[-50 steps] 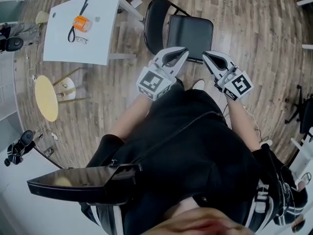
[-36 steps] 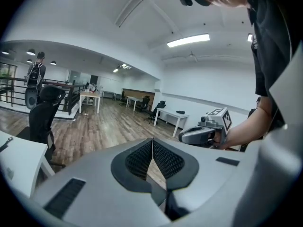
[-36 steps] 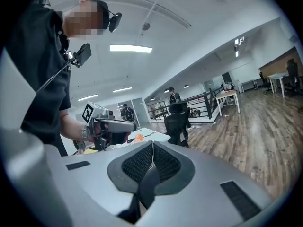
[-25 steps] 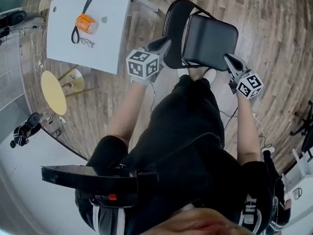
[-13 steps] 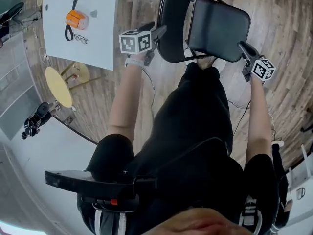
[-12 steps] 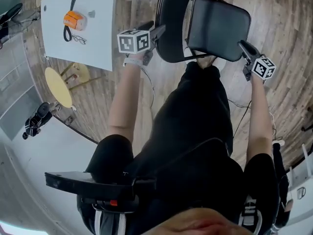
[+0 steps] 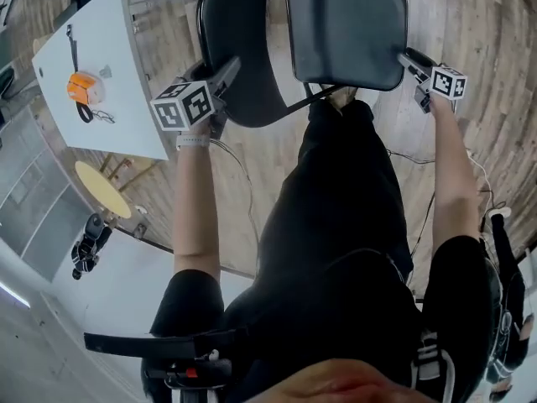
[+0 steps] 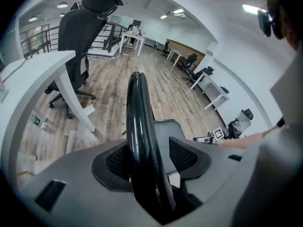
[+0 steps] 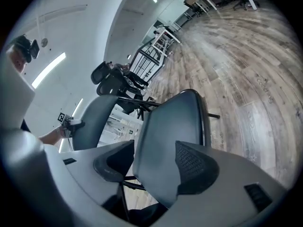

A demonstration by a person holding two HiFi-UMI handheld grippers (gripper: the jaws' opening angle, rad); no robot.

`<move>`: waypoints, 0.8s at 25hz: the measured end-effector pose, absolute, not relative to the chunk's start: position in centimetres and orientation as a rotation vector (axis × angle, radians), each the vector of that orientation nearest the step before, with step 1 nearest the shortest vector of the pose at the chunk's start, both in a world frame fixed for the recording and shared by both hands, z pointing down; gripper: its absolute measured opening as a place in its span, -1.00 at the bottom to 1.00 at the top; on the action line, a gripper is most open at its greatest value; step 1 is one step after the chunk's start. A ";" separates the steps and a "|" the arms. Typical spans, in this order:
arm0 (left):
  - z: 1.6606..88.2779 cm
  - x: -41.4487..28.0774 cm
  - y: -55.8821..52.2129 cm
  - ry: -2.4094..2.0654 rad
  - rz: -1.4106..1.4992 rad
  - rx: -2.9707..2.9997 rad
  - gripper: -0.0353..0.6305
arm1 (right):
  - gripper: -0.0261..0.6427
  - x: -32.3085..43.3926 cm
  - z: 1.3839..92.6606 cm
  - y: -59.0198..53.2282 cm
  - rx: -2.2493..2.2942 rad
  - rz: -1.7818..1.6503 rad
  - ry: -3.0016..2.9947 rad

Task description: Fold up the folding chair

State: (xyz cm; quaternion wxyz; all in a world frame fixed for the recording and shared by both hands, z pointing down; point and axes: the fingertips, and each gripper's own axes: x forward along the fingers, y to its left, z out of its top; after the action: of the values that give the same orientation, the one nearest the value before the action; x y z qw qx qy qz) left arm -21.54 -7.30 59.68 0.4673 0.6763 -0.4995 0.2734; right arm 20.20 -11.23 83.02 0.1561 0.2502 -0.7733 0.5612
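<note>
The black folding chair stands unfolded in front of me, its curved backrest [image 7: 239,49] to the left and its padded seat [image 7: 346,32] to the right. My left gripper [image 7: 225,67] has its jaws spread wide around the backrest's rim [image 8: 142,141], which runs up between the pads [image 8: 184,156] with a gap beside it. My right gripper [image 7: 406,58] is at the seat's right edge. Its jaws are opening, and the seat [image 9: 165,141] lies between them without being pressed.
A white table [image 7: 92,65] with an orange object [image 7: 84,86] stands at the left, and a yellow round stool [image 7: 101,200] sits below it. An office chair [image 8: 85,27] and a white desk [image 8: 42,74] stand beyond the backrest. My legs are close behind the chair, on wooden floor.
Both grippers have dropped to the chair. The left one opened around the backrest's rim, and the right one reached the seat's edge and opened.
</note>
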 end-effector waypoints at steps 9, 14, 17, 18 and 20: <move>60.7 -21.2 -7.8 -1.184 0.756 1.652 -0.22 | -0.06 24.4 90.0 -11.3 0.628 1.687 -2.115; 61.1 -21.3 -7.6 -1.146 0.750 1.606 -0.57 | -0.05 23.6 92.4 -12.3 0.576 1.725 -2.118; 61.2 -21.2 -7.6 -1.114 0.726 1.584 -0.65 | -0.04 23.1 93.8 -12.6 0.555 1.756 -2.118; 61.2 -21.1 -7.7 -1.100 0.717 1.581 -0.68 | -0.04 23.1 94.2 -12.8 0.550 1.771 -2.113; 61.3 -21.1 -7.7 -1.075 0.703 1.579 -0.72 | -0.03 22.8 94.9 -12.9 0.530 1.817 -2.108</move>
State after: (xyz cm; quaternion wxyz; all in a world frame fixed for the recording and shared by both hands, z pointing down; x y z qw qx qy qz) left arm -21.06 -7.72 61.32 0.5254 0.6601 -0.4494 0.2937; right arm 22.79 -12.92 94.87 0.1535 0.1848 -0.7353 0.6337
